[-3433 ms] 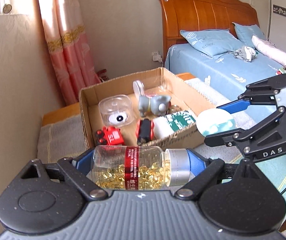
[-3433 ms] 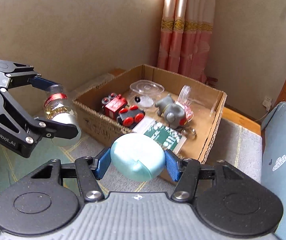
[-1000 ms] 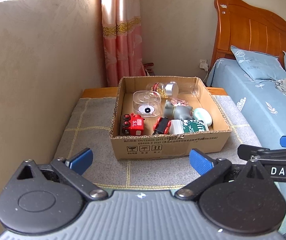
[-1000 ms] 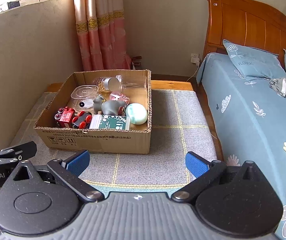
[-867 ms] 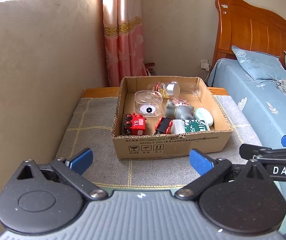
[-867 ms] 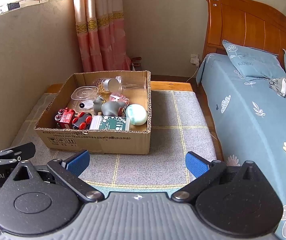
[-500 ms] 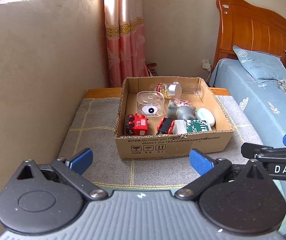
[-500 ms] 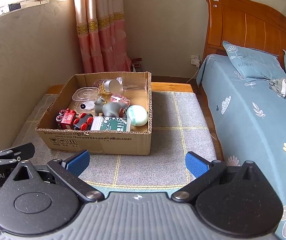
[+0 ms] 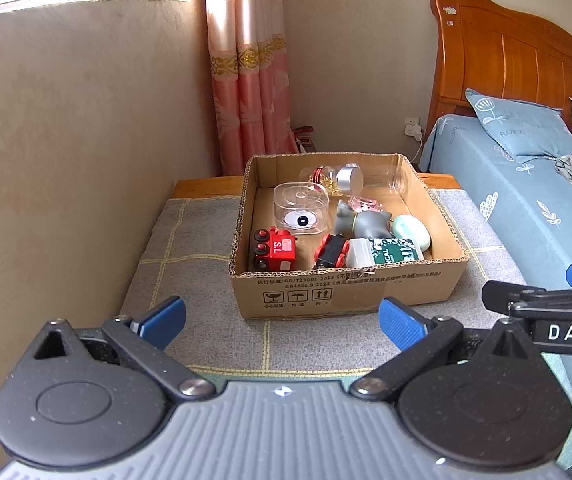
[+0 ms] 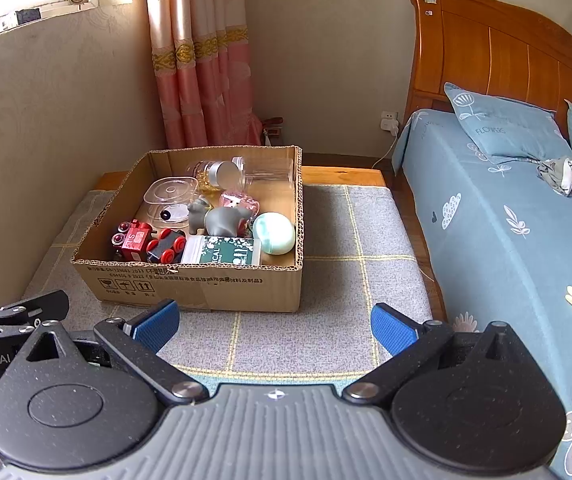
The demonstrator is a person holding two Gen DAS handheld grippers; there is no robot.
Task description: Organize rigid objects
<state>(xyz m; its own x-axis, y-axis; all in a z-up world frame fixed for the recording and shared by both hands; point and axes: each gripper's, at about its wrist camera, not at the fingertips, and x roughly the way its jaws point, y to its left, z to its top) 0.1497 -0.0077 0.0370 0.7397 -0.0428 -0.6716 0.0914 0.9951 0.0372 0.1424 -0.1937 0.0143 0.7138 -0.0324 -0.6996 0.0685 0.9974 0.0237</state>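
Note:
A cardboard box (image 9: pixel 346 286) (image 10: pixel 206 284) sits on a grey checked mat. Inside lie a capsule bottle with a silver cap (image 9: pixel 338 176) (image 10: pixel 212 174), a mint egg-shaped case (image 9: pixel 412 232) (image 10: pixel 274 234), a red toy train (image 9: pixel 274 248) (image 10: pixel 134 240), a grey animal figure (image 9: pixel 362 222) (image 10: pixel 218 216), a clear round container (image 9: pixel 302 208), a green box (image 9: pixel 394 254) (image 10: pixel 222 254) and a clear jar (image 10: pixel 266 170). My left gripper (image 9: pixel 282 320) is open and empty, back from the box's front. My right gripper (image 10: pixel 274 322) is open and empty beside it.
The mat (image 10: pixel 346 240) covers a low wooden platform against a beige wall (image 9: pixel 66 140). A bed with blue sheets (image 10: pixel 506 208) and a wooden headboard stands to the right. Pink curtains (image 9: pixel 246 80) hang behind the box.
3.4 s ago my left gripper held the capsule bottle and my right the mint case; both now lie in the box. Over the last second both open grippers drifted slightly back.

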